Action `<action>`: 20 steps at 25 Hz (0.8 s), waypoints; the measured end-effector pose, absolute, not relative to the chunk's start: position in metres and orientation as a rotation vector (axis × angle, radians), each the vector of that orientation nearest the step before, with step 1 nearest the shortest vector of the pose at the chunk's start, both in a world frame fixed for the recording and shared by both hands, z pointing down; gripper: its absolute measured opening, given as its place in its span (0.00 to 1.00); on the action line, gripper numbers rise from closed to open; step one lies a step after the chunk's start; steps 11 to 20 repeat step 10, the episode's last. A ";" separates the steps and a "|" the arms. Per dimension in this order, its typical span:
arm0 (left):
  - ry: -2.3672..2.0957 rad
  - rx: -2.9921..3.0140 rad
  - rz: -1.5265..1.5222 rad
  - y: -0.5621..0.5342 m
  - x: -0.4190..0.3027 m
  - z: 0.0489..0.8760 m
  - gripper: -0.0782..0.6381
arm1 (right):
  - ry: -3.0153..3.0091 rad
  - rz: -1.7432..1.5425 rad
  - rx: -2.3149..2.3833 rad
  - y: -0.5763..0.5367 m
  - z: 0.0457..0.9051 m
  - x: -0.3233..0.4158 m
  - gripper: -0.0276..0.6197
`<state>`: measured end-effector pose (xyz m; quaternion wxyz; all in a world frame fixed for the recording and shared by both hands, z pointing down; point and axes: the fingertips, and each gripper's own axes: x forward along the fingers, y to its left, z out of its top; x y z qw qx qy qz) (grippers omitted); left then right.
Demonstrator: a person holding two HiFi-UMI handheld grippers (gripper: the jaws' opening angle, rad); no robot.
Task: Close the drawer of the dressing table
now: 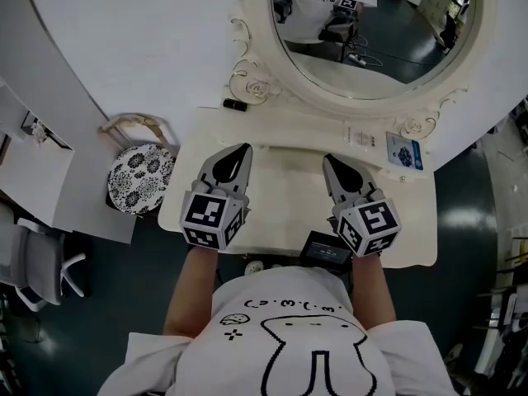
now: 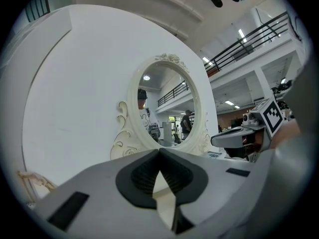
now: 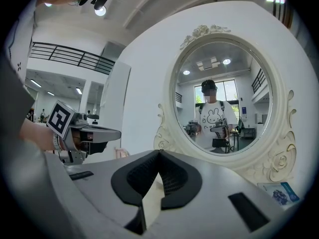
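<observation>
The left gripper (image 1: 244, 148) and right gripper (image 1: 328, 157) are being held above the bench (image 1: 289, 209) mid-frame, fingers pressed together, nothing pinched. The drawer (image 1: 264, 262) is being glimpsed under the bench's lower edge, seemingly already pushed in.

Left gripper (image 1: 244, 148), right gripper (image 1: 328, 159) — grey tapering shells, with black ribbed pads (image 2: 144, 176) lining the tips. Behind them, left cube (image 1: 213, 218) and right cube (image 1: 369, 227), white with black square markers. White short-sleeved T-shirt (image 1: 198, 370) — black-outline rabbit drawing (image 1: 318, 361).
</observation>
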<state>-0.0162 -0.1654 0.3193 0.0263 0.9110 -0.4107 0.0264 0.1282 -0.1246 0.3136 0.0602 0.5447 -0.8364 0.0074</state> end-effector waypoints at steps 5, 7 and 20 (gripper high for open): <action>-1.261 2.812 0.083 -0.165 -0.014 0.320 0.13 | -2.527 0.020 1.641 -0.125 0.313 0.127 0.06; -1.259 2.812 0.084 -0.165 -0.013 0.320 0.13 | -2.528 0.019 1.637 -0.125 0.313 0.127 0.06; -1.256 2.813 0.085 -0.165 -0.012 0.320 0.13 | -2.530 0.018 1.634 -0.125 0.313 0.127 0.06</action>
